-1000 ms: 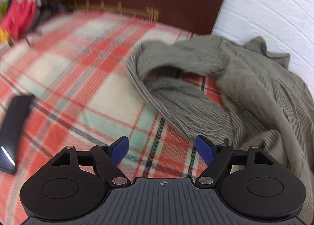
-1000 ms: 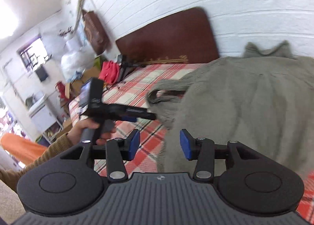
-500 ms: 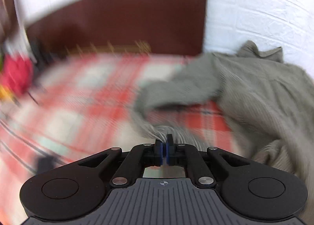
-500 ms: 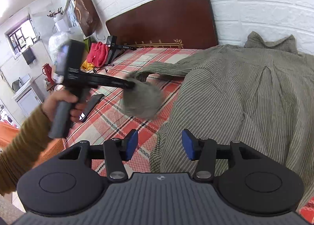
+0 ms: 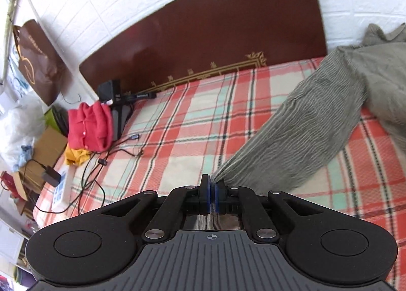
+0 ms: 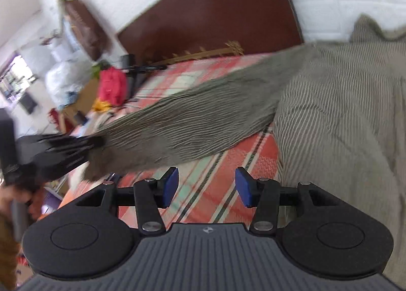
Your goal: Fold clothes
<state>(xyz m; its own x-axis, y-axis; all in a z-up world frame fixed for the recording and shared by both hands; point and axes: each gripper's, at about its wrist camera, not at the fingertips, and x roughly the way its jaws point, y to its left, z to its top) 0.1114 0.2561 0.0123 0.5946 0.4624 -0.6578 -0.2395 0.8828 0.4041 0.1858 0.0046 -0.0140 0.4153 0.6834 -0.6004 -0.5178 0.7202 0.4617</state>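
Plaid bedding point(image 5: 177, 139) is lying under everything. Nearest, the left gripper point(image 5: 212, 191) is pinching the sleeve cuff point(image 5: 228, 171) of the grey striped shirt point(image 6: 342, 113), stretching it toward two o'clock; the right gripper point(image 6: 205, 187) is hovering half-open, empty. Keeping the sleeve taut and flat should be helping a clean fold, short of the headboard point(image 5: 203, 24).

My left gripper point(image 5: 212, 196) is clamped tight, cloth pinched between its blue pads, my hand blurred around its handle. My right gripper point(image 6: 206, 187) points downward, jaws parted, nothing between them.
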